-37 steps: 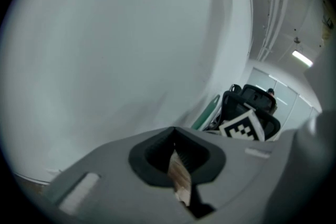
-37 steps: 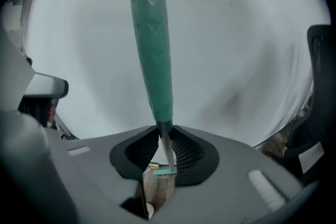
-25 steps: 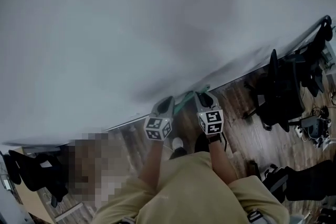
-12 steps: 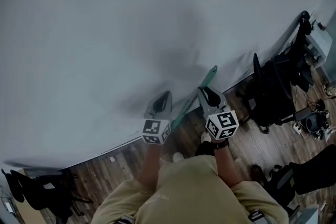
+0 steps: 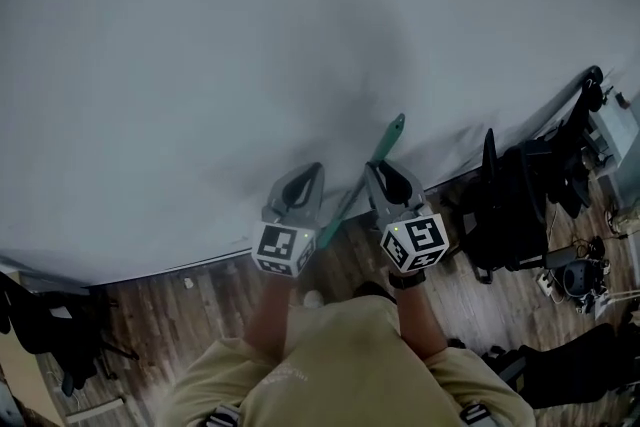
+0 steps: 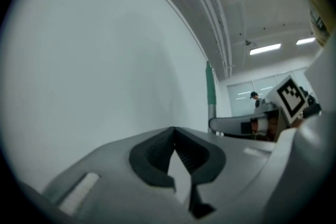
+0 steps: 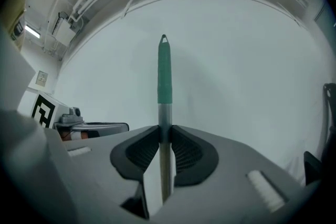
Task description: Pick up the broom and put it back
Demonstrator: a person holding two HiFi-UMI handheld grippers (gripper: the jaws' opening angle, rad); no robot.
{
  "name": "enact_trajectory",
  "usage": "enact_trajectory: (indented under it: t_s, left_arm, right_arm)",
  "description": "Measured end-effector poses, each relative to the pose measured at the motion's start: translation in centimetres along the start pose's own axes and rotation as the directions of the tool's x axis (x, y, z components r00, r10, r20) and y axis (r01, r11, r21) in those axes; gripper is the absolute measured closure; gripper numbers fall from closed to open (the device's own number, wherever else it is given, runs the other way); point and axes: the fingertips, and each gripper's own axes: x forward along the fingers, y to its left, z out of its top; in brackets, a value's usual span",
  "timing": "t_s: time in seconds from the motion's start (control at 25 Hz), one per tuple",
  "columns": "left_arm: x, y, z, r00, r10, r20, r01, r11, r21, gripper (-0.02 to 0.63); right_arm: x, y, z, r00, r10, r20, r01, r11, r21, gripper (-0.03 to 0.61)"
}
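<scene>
**Position of the broom.** In the head view the broom [image 5: 386, 141] is held clear of the wood floor [image 5: 200, 315], in front of the pale wall [image 5: 180, 65]. Its shaft runs from the green sleeve at 1 o'clock down toward 7 o'clock, passing between the two grippers. The brush end is out of sight below the person's arms.

**Right gripper.** The right gripper [image 5: 384, 177] has its jaws closed to a narrow gap on the shaft. In the right gripper view both ribbed pads [image 7: 185, 150] press on the bare metal tube just below the green sleeve [image 7: 165, 76], and the tube stands upright between them.

**Left gripper.** The left gripper [image 5: 300, 187] sits at 9 o'clock of the right one. Its jaw tips meet and nothing is between them. In its own view the broom [image 6: 210, 86] shows apart from it, at about 1 o'clock.

**Handling (a judgement, not an observation).**
- The shaft looks like thin, stiff metal tube. It is probably light and smooth.
- A single grip near the top is likely to let the long lower part swing or twist.
- The green sleeve probably gives better friction than the bare metal.
- A second hold lower down with the left gripper would steady it.
</scene>
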Motion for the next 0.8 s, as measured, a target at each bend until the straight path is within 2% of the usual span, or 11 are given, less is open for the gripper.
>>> enact_trajectory:
  t_s: [0.2,0.32,0.48,0.64,0.72,0.8]
  left_arm:
    - [-0.4,0.9,0.9,0.986,0.168,-0.011,-0.168,0.986,-0.015,0.614]
    - [-1.0,0.8,0.7,0.957,0.287,-0.032,-0.288,0.958,-0.014,0.614]
    - [-2.5,-0.7,0.7,0.908,0.419,-0.027,-0.420,0.908,-0.019,0.613]
    - [-5.4,-3.0,0.7,0.832,0.554,-0.020,-0.554,0.832,0.011,0.614]
    - [-7.7,-4.5,0.3,0.779,0.627,-0.031,-0.626,0.779,0.021,0.614]
    - [-10.3,-6.1,-0.4,0.715,0.698,-0.045,-0.697,0.716,0.032,0.613]
  right_arm:
    - [-0.6,-0.3,0.9,0.992,0.126,0.018,-0.127,0.991,0.040,0.501]
    - [-0.4,-0.2,1.0,0.970,0.243,0.022,-0.244,0.969,0.047,0.500]
    - [-1.2,0.7,0.5,0.924,0.381,0.010,-0.381,0.923,0.049,0.500]
    - [-2.4,2.6,-0.1,0.854,0.521,-0.005,-0.520,0.853,0.033,0.500]
    - [-3.3,3.8,-0.9,0.806,0.591,-0.022,-0.590,0.806,0.042,0.500]
    - [-4.2,5.0,-1.7,0.755,0.655,-0.034,-0.653,0.755,0.062,0.500]
